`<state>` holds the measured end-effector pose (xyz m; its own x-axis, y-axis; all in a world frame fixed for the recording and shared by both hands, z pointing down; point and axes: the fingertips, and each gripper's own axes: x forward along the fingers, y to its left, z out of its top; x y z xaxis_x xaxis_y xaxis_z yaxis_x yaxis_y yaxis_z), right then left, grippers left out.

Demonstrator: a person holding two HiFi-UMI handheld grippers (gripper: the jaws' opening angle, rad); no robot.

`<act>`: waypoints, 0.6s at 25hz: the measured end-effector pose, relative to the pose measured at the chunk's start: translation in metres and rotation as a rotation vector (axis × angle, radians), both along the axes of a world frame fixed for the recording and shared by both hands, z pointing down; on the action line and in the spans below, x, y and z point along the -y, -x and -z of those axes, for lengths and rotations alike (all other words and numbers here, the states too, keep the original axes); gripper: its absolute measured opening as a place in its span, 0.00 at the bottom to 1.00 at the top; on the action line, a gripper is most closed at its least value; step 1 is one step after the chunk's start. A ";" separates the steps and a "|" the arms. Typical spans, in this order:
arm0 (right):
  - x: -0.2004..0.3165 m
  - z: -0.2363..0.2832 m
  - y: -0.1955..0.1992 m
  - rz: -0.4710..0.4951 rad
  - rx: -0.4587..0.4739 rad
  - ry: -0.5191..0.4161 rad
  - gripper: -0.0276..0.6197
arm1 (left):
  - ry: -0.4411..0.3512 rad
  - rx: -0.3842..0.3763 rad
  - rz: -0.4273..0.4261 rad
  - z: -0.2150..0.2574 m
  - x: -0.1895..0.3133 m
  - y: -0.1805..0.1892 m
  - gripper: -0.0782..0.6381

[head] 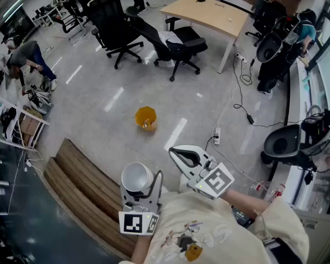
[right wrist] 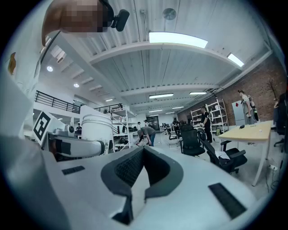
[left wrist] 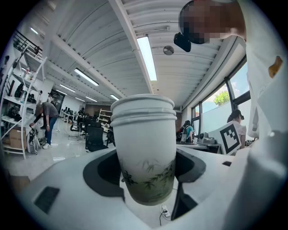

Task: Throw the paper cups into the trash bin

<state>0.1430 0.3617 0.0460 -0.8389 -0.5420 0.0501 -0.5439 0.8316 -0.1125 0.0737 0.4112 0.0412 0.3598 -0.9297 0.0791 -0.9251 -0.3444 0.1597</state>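
A stack of white paper cups (head: 136,177) with a green bamboo print (left wrist: 145,152) stands upright between the jaws of my left gripper (head: 138,186), which is shut on it (left wrist: 146,182) and holds it up in the air near my body. The same cups (right wrist: 96,129) show at the left of the right gripper view. My right gripper (head: 178,152) is raised beside them, its jaws shut with nothing between them (right wrist: 137,155). The yellow trash bin (head: 146,117) stands on the grey floor ahead, well beyond both grippers.
A wooden bench (head: 77,185) runs along the lower left. Black office chairs (head: 121,28) (head: 172,45) and a light wooden desk (head: 211,15) stand farther back. A power strip with cables (head: 217,136) lies on the floor to the right. A person (head: 26,56) bends over at far left.
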 end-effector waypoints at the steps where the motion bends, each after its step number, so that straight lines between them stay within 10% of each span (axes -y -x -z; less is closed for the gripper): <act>1: -0.001 0.001 0.000 0.001 -0.001 -0.001 0.05 | 0.000 0.002 -0.003 0.000 0.000 -0.001 0.55; 15: 0.004 -0.001 -0.004 0.003 0.016 0.028 0.05 | 0.016 0.026 -0.013 -0.003 0.001 -0.010 0.55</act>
